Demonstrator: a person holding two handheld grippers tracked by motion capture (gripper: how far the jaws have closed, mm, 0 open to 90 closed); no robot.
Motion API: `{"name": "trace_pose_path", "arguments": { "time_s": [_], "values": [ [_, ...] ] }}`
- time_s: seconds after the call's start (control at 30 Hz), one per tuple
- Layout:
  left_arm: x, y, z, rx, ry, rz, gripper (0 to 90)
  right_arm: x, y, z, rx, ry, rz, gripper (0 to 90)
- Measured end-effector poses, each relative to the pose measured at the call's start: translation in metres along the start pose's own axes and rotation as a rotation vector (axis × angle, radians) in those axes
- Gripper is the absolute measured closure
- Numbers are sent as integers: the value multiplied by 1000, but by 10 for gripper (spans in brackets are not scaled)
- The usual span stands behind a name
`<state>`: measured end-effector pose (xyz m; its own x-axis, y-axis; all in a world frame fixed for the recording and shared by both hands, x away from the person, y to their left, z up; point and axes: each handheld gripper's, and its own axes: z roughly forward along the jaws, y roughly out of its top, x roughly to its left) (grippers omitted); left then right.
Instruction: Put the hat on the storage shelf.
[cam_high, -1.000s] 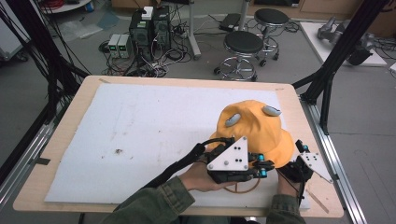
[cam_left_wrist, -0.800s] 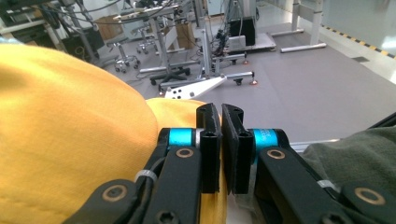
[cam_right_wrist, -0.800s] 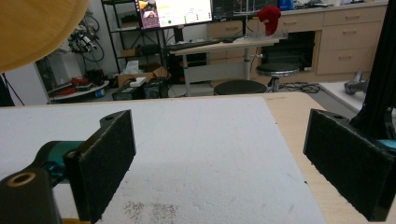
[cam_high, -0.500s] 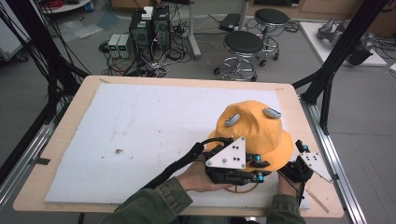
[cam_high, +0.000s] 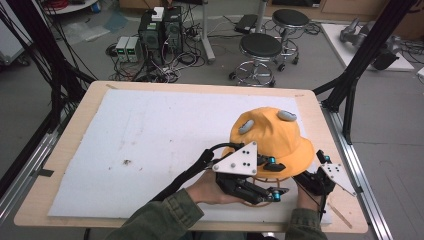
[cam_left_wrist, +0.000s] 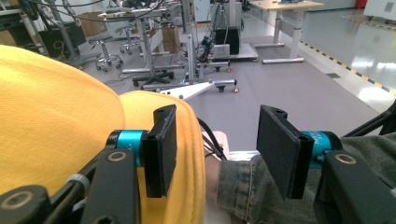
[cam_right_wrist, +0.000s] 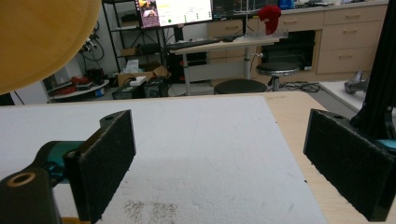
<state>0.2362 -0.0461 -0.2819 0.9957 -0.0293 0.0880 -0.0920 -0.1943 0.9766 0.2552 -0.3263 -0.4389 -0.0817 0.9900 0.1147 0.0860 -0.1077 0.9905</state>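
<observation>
High view: a yellow hat (cam_high: 270, 137) w/ two grey ear-like tabs (cam_high: 287, 115) sits at the near right of the white foam mat (cam_high: 150, 145) covering my wooden table (cam_high: 75, 107). My left gripper (cam_high: 272, 172) is pressed in against the hat's near brim, its grey three-cornered plate (cam_high: 239, 160) on top and a black cable (cam_high: 192, 172) looping back toward the olive sleeve (cam_high: 160, 217). My right gripper (cam_high: 312, 175) is just beside the brim on the hat's right, near the table's right edge.

Left gripper view: the jaws stand apart, roughly half open. The hat (cam_left_wrist: 56, 116) fills the left side and its brim edge (cam_left_wrist: 194, 154) hangs down just inside the left pad (cam_left_wrist: 161, 149), on the gap side. The pads aren't closed on it; whether the left pad touches the fabric I can't tell. The right pad (cam_left_wrist: 278, 149) is clear of the hat, w/ a denim-look sleeve cuff (cam_left_wrist: 243, 186) behind the gap.

Right gripper view: jaws spread wide w/ nothing between them, only bare mat (cam_right_wrist: 196, 154) w/ a few dark specks. The hat (cam_right_wrist: 42, 37) bulges in at the top left corner, above the left pad (cam_right_wrist: 109, 163). Beyond the table: stools (cam_high: 261, 47), computer boxes (cam_high: 160, 27) and tangled cables on the grey floor.
</observation>
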Motion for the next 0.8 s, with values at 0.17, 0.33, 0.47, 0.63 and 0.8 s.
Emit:
{"name": "trace_pose_path", "arguments": {
  "time_s": [0.17, 0.33, 0.47, 0.63, 0.8],
  "values": [
    [0, 4, -9, -23, 22, 7, 469, 0, 0, 0, 0, -1, -1, 81],
    [2, 8, -21, -44, 51, 10, 468, 0, 0, 0, 1, 2, -10, 81],
    [3, 11, -32, -64, 73, 10, 467, 0, 0, 0, 2, 0, -9, 81],
    [6, 14, -46, -90, 111, 11, 467, 0, 0, 0, 5, 0, -7, 81],
    [10, 15, -64, -133, 157, 0, 466, 0, 0, 0, 5, 1, -8, 81]
  ]
}}
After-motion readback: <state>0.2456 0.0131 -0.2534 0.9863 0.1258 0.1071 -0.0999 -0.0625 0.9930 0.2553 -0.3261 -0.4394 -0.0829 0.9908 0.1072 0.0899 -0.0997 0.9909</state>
